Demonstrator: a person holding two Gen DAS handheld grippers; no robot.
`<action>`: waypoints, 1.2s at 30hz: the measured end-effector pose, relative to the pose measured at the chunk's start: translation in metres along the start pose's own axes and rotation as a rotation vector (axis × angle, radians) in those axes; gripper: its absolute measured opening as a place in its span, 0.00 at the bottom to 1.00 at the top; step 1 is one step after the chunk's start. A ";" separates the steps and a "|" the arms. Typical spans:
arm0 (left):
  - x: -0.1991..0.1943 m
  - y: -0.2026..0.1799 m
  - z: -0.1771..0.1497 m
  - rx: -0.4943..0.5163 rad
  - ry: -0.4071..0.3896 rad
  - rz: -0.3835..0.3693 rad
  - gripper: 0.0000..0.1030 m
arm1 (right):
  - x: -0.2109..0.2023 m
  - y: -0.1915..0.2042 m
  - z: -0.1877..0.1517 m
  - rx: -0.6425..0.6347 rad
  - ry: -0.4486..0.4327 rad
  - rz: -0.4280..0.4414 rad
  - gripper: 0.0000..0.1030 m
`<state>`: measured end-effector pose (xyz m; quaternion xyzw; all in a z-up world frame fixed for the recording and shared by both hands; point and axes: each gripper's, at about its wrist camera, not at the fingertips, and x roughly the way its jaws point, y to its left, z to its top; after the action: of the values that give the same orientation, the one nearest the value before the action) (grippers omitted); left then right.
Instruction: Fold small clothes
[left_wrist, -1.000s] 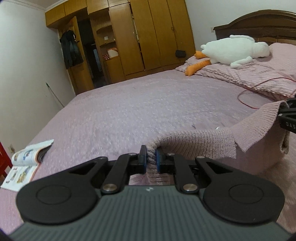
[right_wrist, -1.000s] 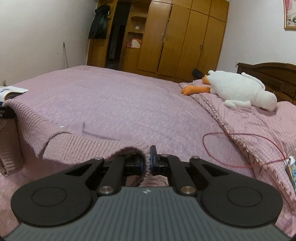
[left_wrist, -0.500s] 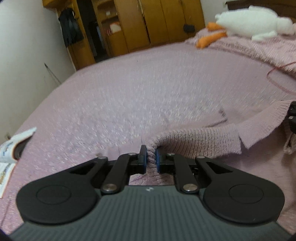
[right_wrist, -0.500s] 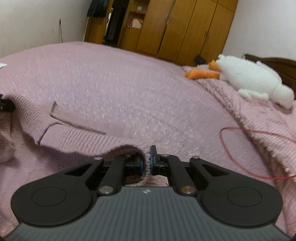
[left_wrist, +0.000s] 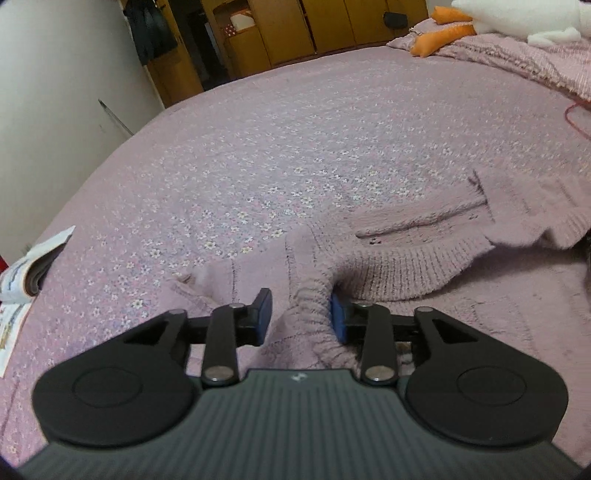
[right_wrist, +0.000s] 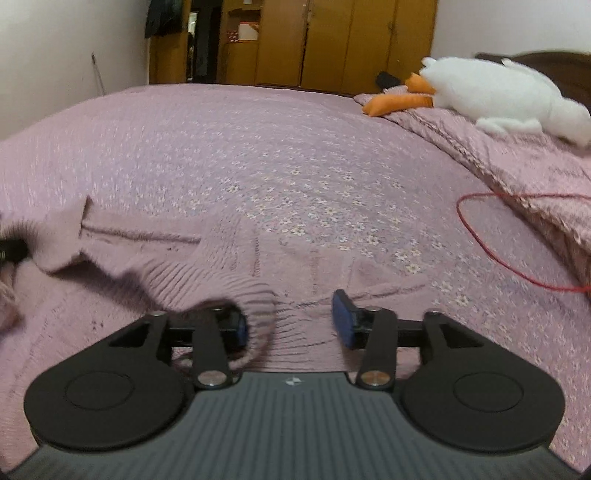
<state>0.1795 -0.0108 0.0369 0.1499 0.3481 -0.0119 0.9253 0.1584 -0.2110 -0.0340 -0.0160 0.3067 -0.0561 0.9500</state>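
Note:
A small pink knitted sweater (left_wrist: 402, 266) lies on the pink flowered bedspread (left_wrist: 295, 147), its ribbed hem folded over toward me. My left gripper (left_wrist: 301, 319) is open, low over the bed; a fold of the hem lies loose between its blue pads, against the right one. In the right wrist view the same sweater (right_wrist: 155, 258) spreads to the left. My right gripper (right_wrist: 291, 323) is open too, with the ribbed edge draped against its left pad (right_wrist: 240, 326).
A white plush goose (right_wrist: 502, 96) with orange feet lies on the quilt at the right. A red cord (right_wrist: 491, 243) loops on the bed at the right. An open magazine (left_wrist: 26, 273) lies at the bed's left edge. Wooden wardrobes (right_wrist: 332, 40) stand behind.
Both grippers came down to the bed with the sweater's hem and opened, letting it go. The raised hem now lies folded over on the bedspread.

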 end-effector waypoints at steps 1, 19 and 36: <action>-0.007 0.004 0.000 -0.011 -0.003 -0.006 0.45 | -0.009 -0.005 0.001 0.014 0.000 0.009 0.59; -0.083 0.016 -0.028 -0.033 -0.026 -0.103 0.53 | -0.093 -0.034 -0.022 0.083 -0.033 0.117 0.71; -0.063 -0.018 -0.058 0.132 0.004 -0.151 0.57 | -0.072 -0.015 -0.056 -0.053 -0.042 0.066 0.87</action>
<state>0.0921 -0.0163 0.0321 0.1840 0.3589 -0.1041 0.9091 0.0664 -0.2174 -0.0363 -0.0322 0.2886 -0.0162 0.9568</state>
